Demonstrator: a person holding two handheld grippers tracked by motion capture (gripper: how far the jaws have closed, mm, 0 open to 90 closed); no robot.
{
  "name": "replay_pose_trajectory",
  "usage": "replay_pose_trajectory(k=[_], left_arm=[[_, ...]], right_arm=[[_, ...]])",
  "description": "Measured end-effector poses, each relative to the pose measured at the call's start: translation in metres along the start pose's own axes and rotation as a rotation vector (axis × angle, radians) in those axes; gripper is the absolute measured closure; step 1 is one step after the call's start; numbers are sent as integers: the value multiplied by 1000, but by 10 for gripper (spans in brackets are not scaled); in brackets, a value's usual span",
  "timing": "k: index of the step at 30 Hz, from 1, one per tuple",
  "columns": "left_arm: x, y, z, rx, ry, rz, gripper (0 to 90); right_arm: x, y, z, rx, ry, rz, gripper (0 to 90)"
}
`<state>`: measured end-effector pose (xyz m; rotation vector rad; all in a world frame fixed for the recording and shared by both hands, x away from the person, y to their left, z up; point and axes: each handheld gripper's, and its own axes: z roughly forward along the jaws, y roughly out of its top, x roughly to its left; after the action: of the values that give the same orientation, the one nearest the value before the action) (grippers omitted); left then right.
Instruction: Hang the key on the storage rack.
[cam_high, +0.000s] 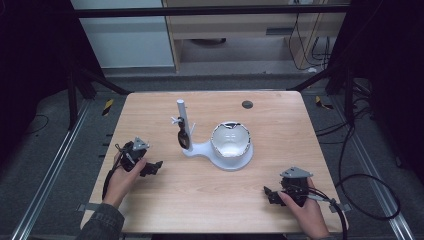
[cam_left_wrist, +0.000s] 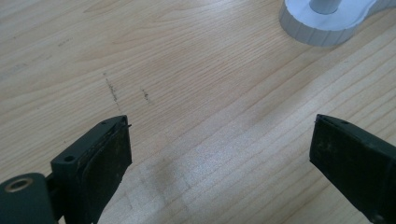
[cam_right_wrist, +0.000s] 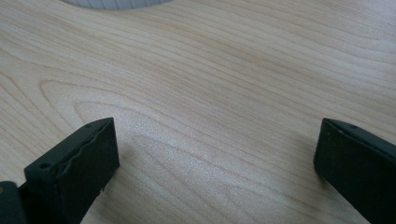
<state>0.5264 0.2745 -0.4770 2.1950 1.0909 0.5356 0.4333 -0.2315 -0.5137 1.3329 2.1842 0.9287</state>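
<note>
So both grippers are parked low on the bench (cam_high: 165, 200), jaws wide open on each and nothing between them but bare wood.

The thing they're set up around is the white stand (cam_high: 200, 149) in the middle: a flat base with an upright post (cam_high: 182, 120), a dark item (cam_high: 183, 137) hanging off one of its little pegs (can't tell exactly what it is, maybe a loop or strap), and a white bowl (cam_high: 230, 140) sitting on the round end of the base.

The left gripper (cam_high: 150, 167) is clearly the closer one. The post end of the stand lies ahead of it and off to its right, and its own view catches the ridged edge of the stand (cam_left_wrist: 317, 28) at the top right corner. The right gripper (cam_high: 272, 195) is well apart, down near the front edge, with the bowl ahead and to its left.

The hanging item's long axis runs vertically along the post, so I'd guess the left one goes in for it.
</note>
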Motion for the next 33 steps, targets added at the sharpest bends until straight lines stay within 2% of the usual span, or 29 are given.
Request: replay_pose_trajectory(k=[7,13,26,33], left_arm=[[3,-6,6,5,3,-19,52],[3,-11,12,26,3,-12,52],[2,-19,20,-18,-16,-61,44],[-1,-22,22,-39,-1,-79,16]], right_arm=[[0,0,0,0,0,0,4],[0,0,0,0,0,0,4],[0,0,0,0,0,0,4],[0,0,0,0,0,0,4]])
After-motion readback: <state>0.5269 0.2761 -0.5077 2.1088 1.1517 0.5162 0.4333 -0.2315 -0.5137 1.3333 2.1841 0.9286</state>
